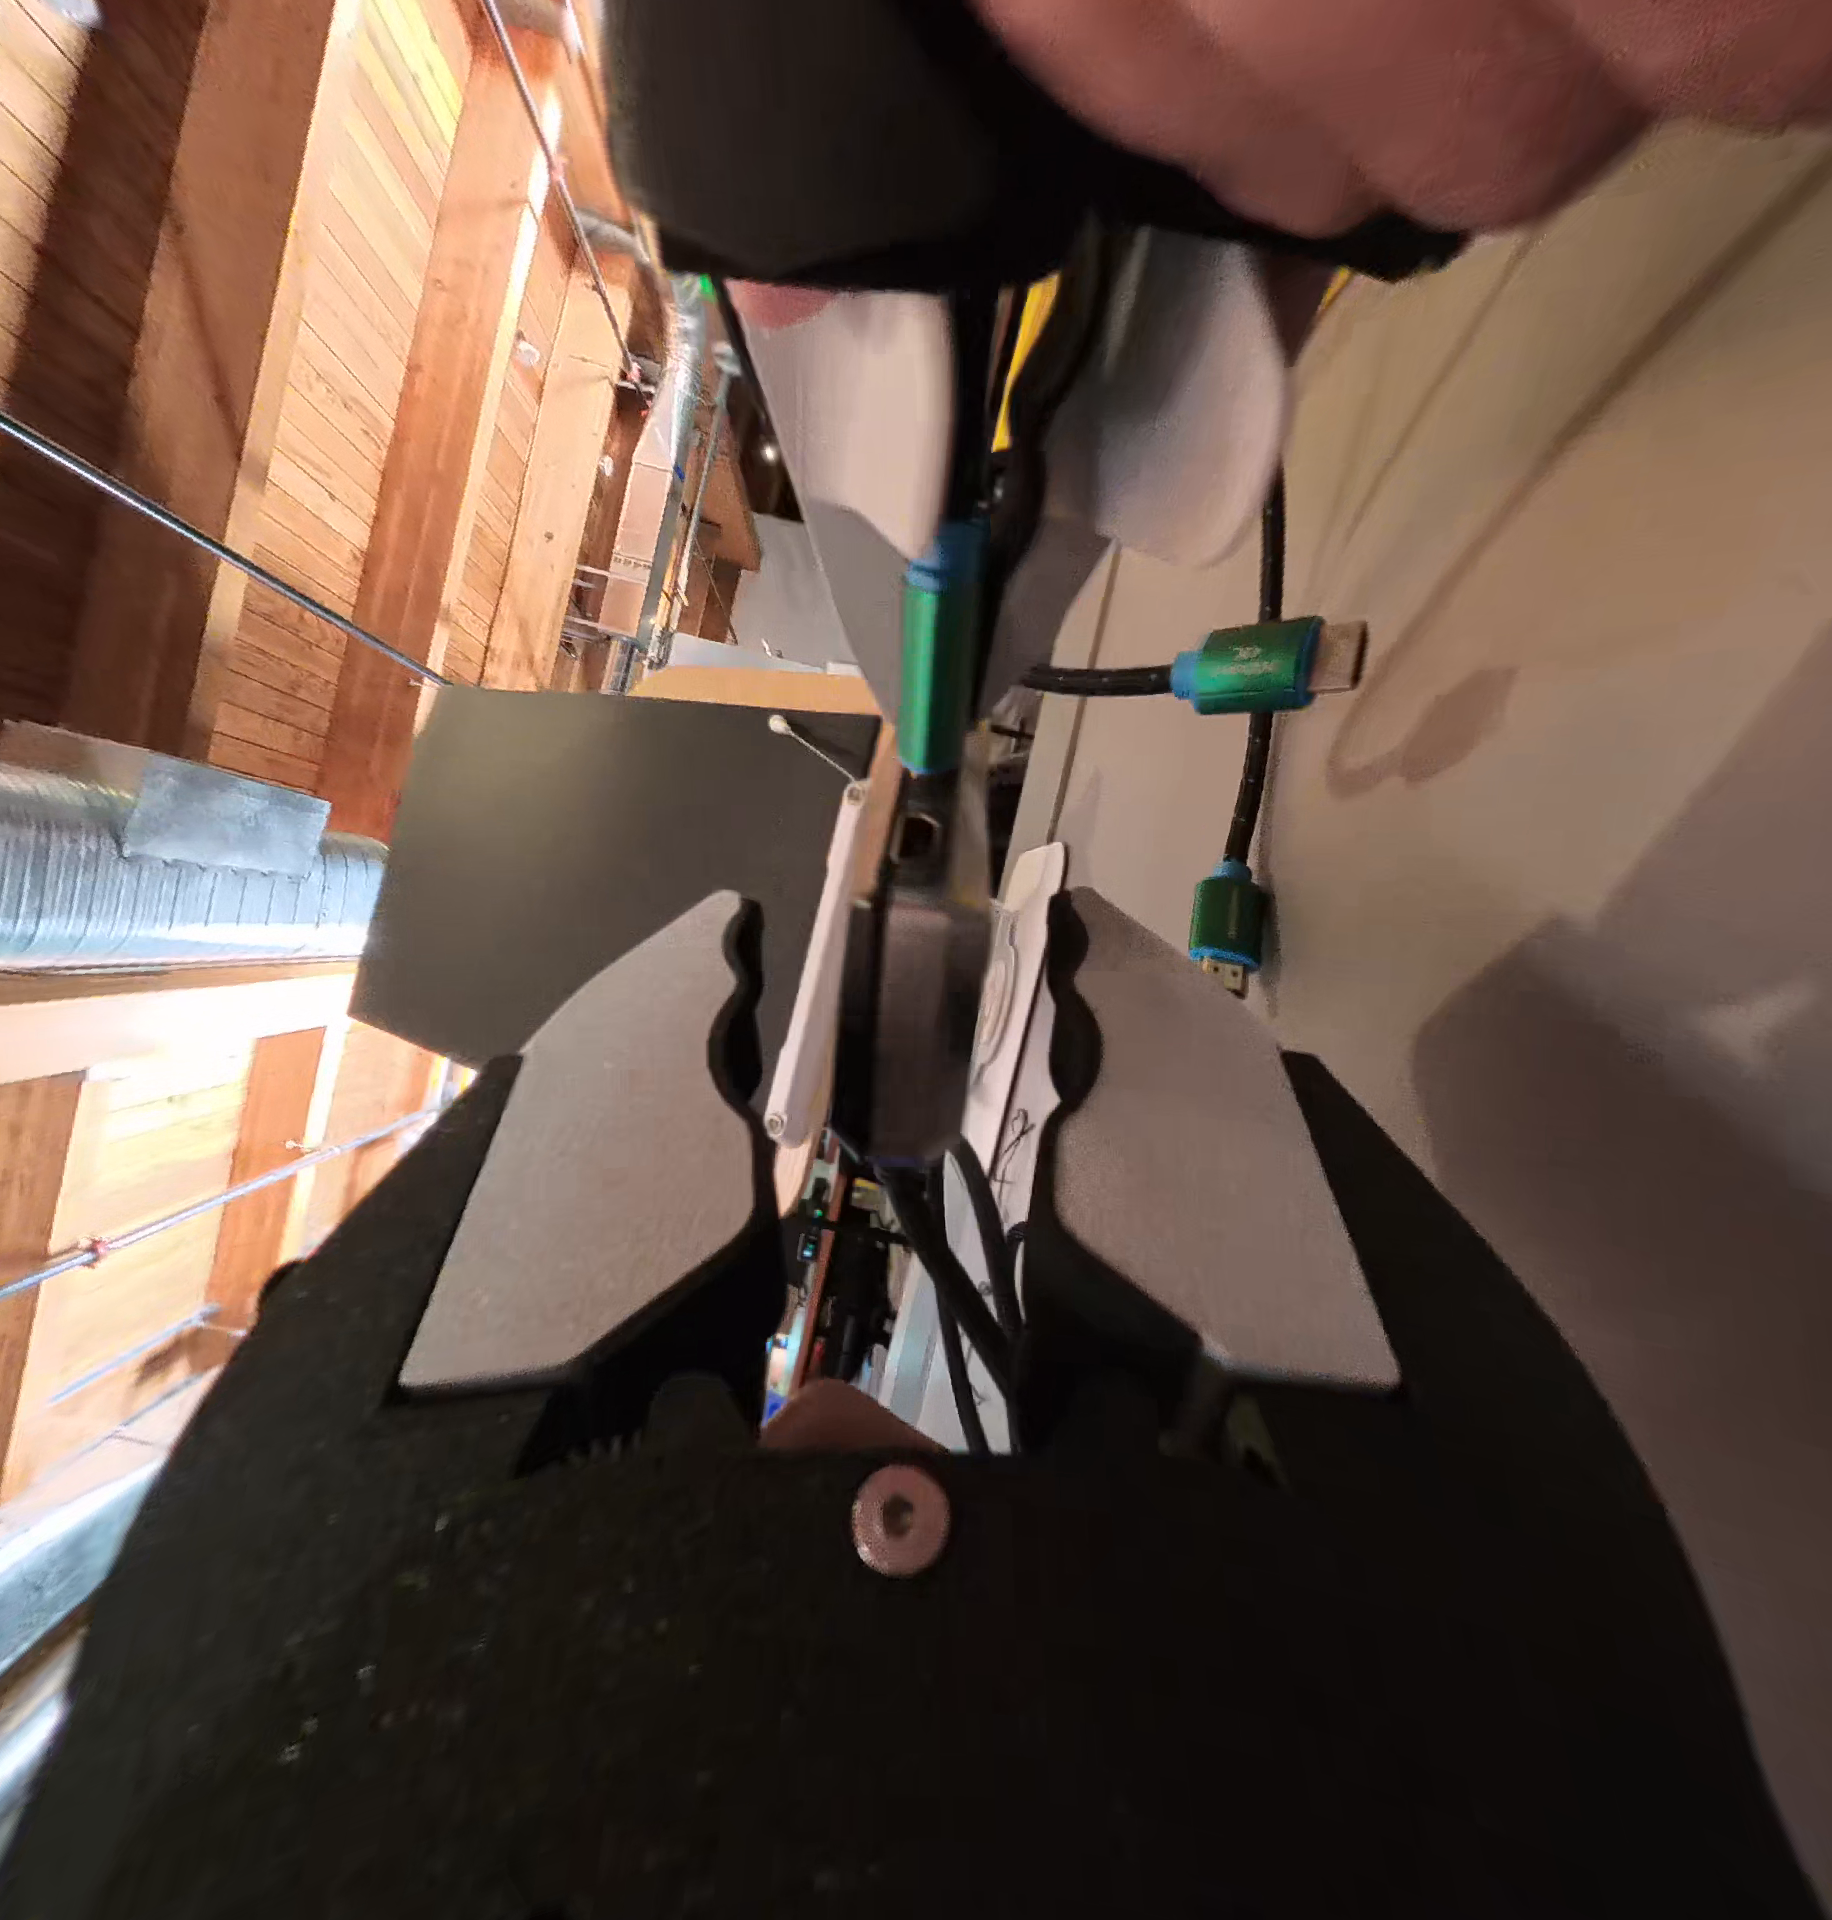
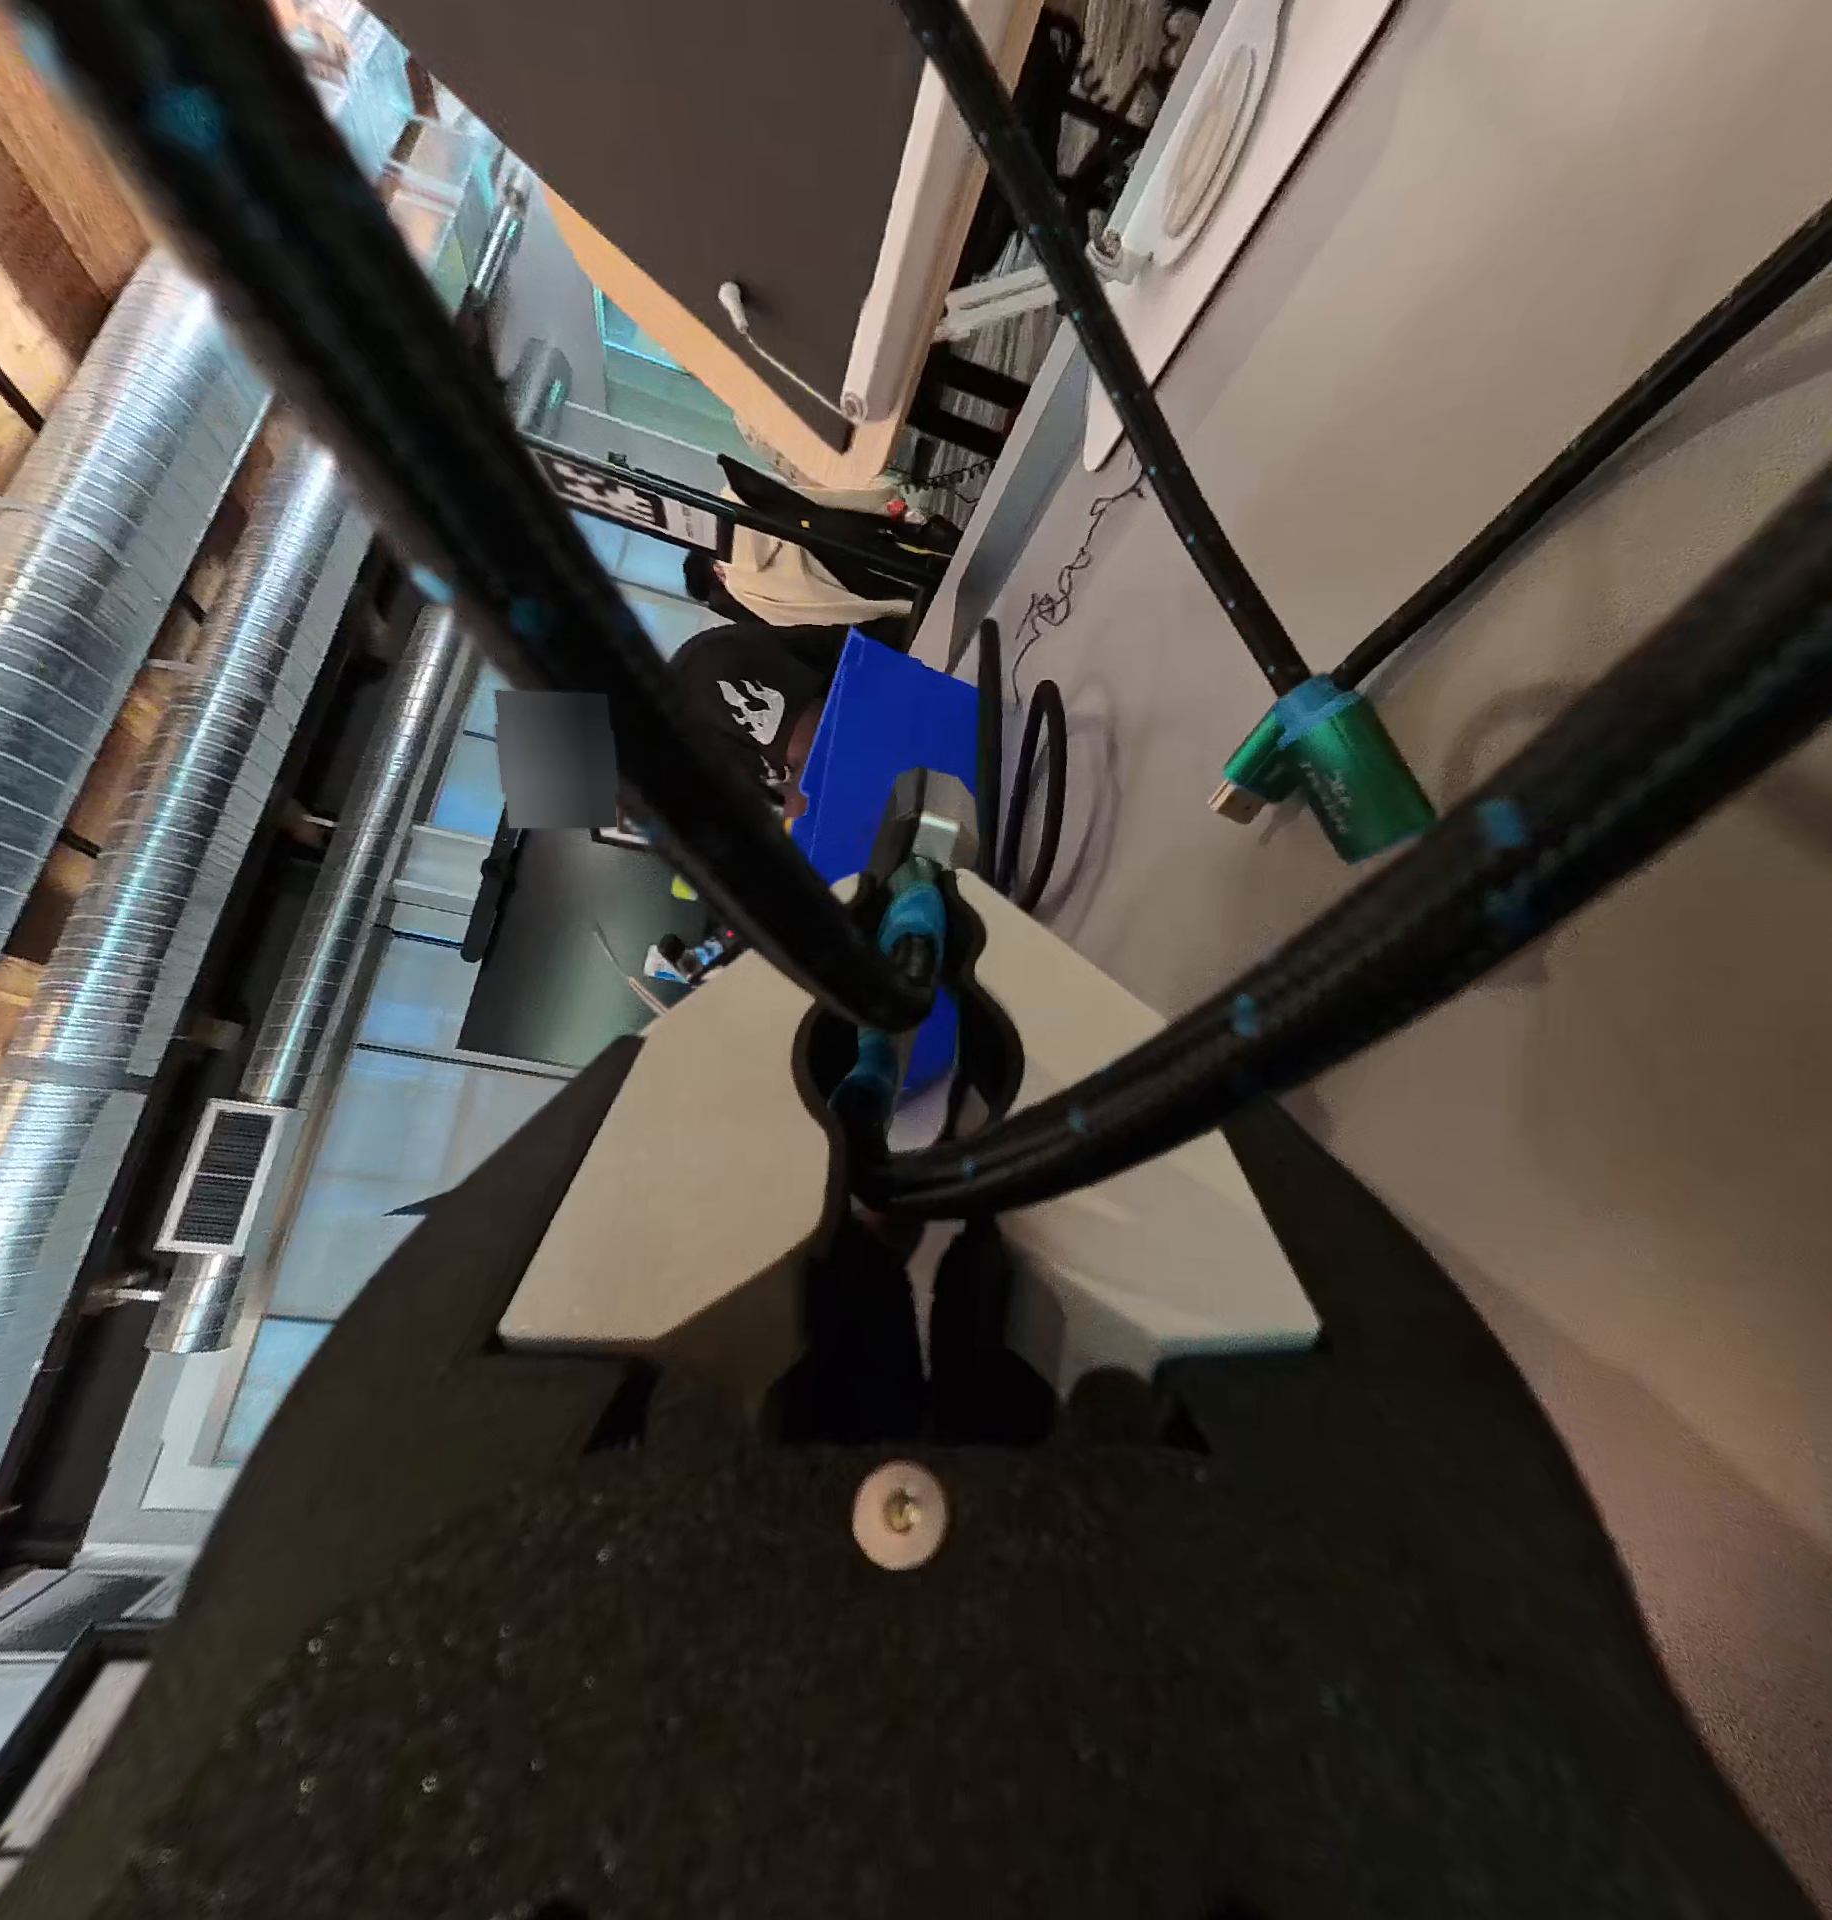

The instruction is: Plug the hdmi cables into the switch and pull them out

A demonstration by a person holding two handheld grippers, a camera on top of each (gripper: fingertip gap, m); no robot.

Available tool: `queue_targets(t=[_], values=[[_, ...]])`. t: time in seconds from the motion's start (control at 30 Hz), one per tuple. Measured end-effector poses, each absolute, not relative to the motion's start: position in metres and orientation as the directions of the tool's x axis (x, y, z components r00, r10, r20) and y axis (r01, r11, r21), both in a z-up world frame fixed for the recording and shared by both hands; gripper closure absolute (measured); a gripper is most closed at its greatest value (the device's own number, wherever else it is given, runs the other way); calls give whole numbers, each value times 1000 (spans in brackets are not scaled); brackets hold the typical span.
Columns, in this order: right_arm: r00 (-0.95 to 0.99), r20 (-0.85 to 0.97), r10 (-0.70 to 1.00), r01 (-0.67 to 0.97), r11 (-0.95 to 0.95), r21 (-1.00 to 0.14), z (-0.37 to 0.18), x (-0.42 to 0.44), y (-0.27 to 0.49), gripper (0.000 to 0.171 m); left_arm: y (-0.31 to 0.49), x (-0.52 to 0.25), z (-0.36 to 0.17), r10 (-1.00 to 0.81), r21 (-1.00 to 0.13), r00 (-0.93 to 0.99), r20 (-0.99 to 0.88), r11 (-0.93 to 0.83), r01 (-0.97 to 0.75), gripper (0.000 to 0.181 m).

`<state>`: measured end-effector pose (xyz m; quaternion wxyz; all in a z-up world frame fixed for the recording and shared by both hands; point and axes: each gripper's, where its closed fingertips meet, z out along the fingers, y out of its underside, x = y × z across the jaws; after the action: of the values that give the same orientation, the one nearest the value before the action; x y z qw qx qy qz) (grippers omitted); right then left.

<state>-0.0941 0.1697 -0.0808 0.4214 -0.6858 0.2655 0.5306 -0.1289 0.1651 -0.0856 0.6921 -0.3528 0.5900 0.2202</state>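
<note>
In the left wrist view the grey HDMI switch (image 1: 917, 1023) sits between the fingers of my left gripper (image 1: 901, 935), with a gap on each side. Black cables run from its near end. My right gripper (image 1: 995, 499) comes in from above, shut on a green HDMI plug (image 1: 938, 665) whose tip is at the switch's far end. I cannot tell whether it is seated. In the right wrist view my right gripper (image 2: 907, 925) grips that plug (image 2: 907, 935), with the switch (image 2: 938, 816) just beyond. Two more green plugs (image 1: 1265, 665) (image 1: 1229, 925) lie loose on the table; one shows in the right wrist view (image 2: 1338, 769).
The grey table (image 1: 1566, 831) fills the right side of both views. Braided black cables (image 2: 1411, 935) cross in front of the right gripper. A white pad (image 2: 1192, 156) and a dark monitor (image 1: 600, 862) stand behind. A blue bin (image 2: 891, 727) and people are farther off. Tip to tip, the grippers are about 4 cm apart.
</note>
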Motion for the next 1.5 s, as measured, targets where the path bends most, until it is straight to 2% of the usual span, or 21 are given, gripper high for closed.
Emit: queue_targets(t=[0.03, 0.07, 0.1, 0.17, 0.23, 0.33, 0.4, 0.5, 0.57, 0.67, 0.87, 1.03, 1.23, 1.37, 1.5], values=[[302, -950, 78, -810, -505, -299, -83, -96, 168, 160, 166, -128, -84, -117, -241, 219, -969, 648, -723, 130], [312, -947, 77, -804, -510, -307, -86, -100, 166, 160, 165, -126, -85, -122, -237, 209, -970, 652, -720, 141], [324, -943, 81, -797, -513, -318, -87, -104, 163, 160, 162, -123, -91, -131, -212, 168, -977, 661, -720, 159], [369, -926, 83, -788, -500, -359, -89, -107, 160, 159, 161, -122, -94, -119, -198, 160, -980, 669, -716, 159], [413, -901, 132, -743, -523, -417, -88, -109, 159, 158, 162, -125, -93, -199, -298, 223, -954, 668, -682, 159], [503, -800, 328, -578, -560, -594, -82, -118, 148, 145, 169, -132, -93, -196, -325, 262, -945, 645, -691, 159], [578, -670, 466, -424, -530, -734, -85, -122, 131, 141, 171, -134, -94, -206, -346, 280, -938, 638, -688, 159], [721, -348, 599, -84, -424, -902, -112, -124, 111, 135, 171, -136, -94, -225, -374, 302, -926, 648, -664, 159], [773, -167, 612, -17, -243, -970, -93, -122, 111, 136, 173, -137, -96, -245, -401, 321, -915, 639, -656, 159], [782, -46, 622, 41, -125, -991, -79, -127, 110, 136, 173, -139, -97, -279, -456, 365, -888, 631, -627, 159], [794, -36, 607, 5, -65, -998, -72, -131, 120, 135, 170, -139, -95, -347, -532, 404, -846, 604, -594, 159], [813, -84, 576, -38, -91, -995, -74, -134, 133, 135, 167, -139, -90, -347, -545, 424, -837, 603, -583, 159], [797, -38, 603, -43, -7, -999, -62, -135, 127, 144, 165, -141, -92, -354, -540, 411, -840, 608, -582, 159], [803, -31, 596, -12, -36, -999, -70, -133, 131, 152, 164, -137, -97, -360, -535, 397, -845, 606, -589, 159], [799, -64, 598, 2, -109, -994, -76, -130, 133, 152, 167, -134, -102, -353, -512, 371, -859, 603, -612, 159]])
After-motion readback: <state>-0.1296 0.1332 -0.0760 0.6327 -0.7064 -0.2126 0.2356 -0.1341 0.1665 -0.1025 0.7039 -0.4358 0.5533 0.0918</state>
